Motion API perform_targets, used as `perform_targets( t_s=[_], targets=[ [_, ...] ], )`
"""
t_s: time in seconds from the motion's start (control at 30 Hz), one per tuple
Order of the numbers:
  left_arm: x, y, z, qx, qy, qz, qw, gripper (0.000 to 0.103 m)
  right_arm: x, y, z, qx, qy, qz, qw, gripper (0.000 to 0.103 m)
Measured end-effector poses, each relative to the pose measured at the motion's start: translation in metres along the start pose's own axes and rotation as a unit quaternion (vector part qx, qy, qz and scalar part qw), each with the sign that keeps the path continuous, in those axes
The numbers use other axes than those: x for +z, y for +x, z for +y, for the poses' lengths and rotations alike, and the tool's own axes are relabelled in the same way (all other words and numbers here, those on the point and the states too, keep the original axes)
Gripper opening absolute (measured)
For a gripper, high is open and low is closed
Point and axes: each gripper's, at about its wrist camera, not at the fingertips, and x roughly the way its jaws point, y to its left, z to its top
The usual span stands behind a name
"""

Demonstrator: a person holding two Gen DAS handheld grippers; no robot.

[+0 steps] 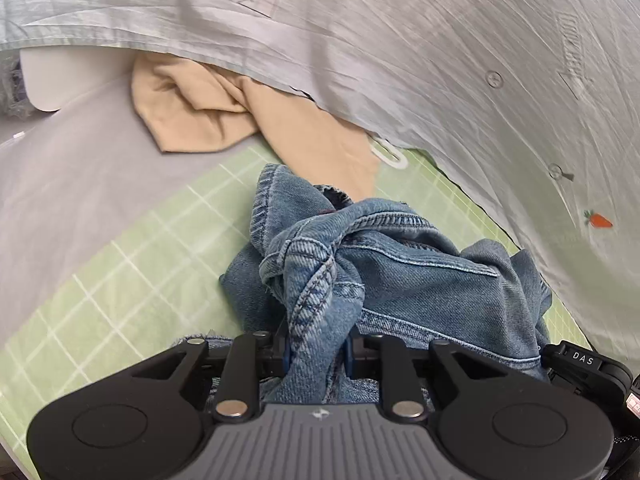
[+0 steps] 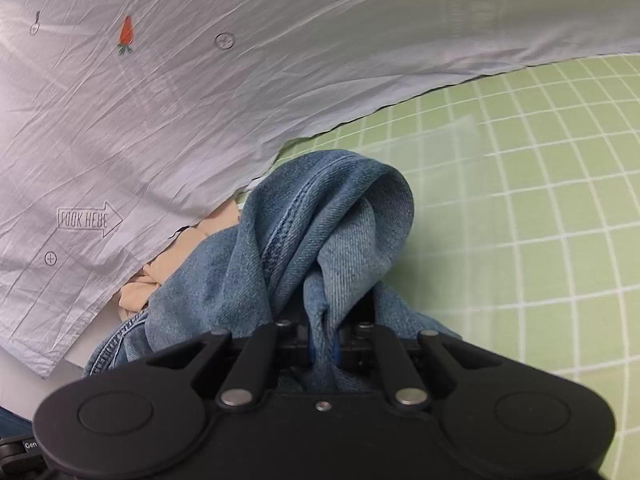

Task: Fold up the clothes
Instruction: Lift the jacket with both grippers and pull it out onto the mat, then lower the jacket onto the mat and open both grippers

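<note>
A crumpled blue denim garment [image 1: 400,276] lies bunched on the green checked sheet [image 1: 120,264]. My left gripper [image 1: 318,354] is shut on a seamed fold of it, and the cloth fills the narrow gap between the jaws. In the right wrist view the same denim garment [image 2: 320,216] rises in a rolled hump. My right gripper [image 2: 323,344] is shut on a thin strip of it. The two grips sit on different parts of the garment. How the rest of it lies is hidden under the folds.
A grey cover with carrot prints [image 1: 440,60] [image 2: 160,100] hangs over the back and side. A beige garment [image 1: 192,112] [image 2: 140,292] lies partly under it, behind the denim. The green sheet [image 2: 520,200] stretches to the right. A white object [image 1: 52,80] sits far left.
</note>
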Motion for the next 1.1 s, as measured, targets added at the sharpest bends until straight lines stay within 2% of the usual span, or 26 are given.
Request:
perform_targets(
  t_s=[0.2, 0.37, 0.53, 0.67, 0.8, 0.93, 1.03, 1.1],
  targets=[
    [-0.063, 0.009, -0.071, -0.043, 0.065, 0.034, 0.9964, 0.024, -0.013, -0.085, -0.084, -0.058, 0.052, -0.050, 0.996, 0.009],
    [-0.122, 0.011, -0.133, -0.076, 0.098, 0.054, 0.9908, 0.024, -0.014, -0.149, -0.146, -0.095, 0.068, -0.099, 0.988, 0.008],
    [-0.174, 0.006, -0.202, -0.117, 0.136, 0.059, 0.9821, 0.023, -0.010, -0.229, -0.206, -0.141, 0.069, -0.157, 0.975, 0.008],
    [-0.197, -0.004, -0.256, -0.141, 0.175, 0.039, 0.9737, 0.022, -0.005, -0.287, -0.245, -0.181, 0.063, -0.211, 0.958, 0.008],
    [-0.201, -0.026, -0.283, -0.146, 0.196, 0.004, 0.9697, 0.022, 0.001, -0.319, -0.252, -0.201, 0.035, -0.251, 0.946, 0.008],
    [-0.175, -0.058, -0.269, -0.119, 0.178, -0.054, 0.9752, 0.021, 0.001, -0.318, -0.219, -0.181, -0.026, -0.265, 0.947, 0.008],
    [-0.145, -0.081, -0.237, -0.075, 0.151, -0.097, 0.9809, 0.021, -0.001, -0.311, -0.190, -0.160, -0.076, -0.267, 0.947, 0.010],
    [-0.122, -0.084, -0.205, -0.030, 0.134, -0.114, 0.9839, 0.022, -0.004, -0.290, -0.174, -0.138, -0.086, -0.244, 0.956, 0.022]
  ],
)
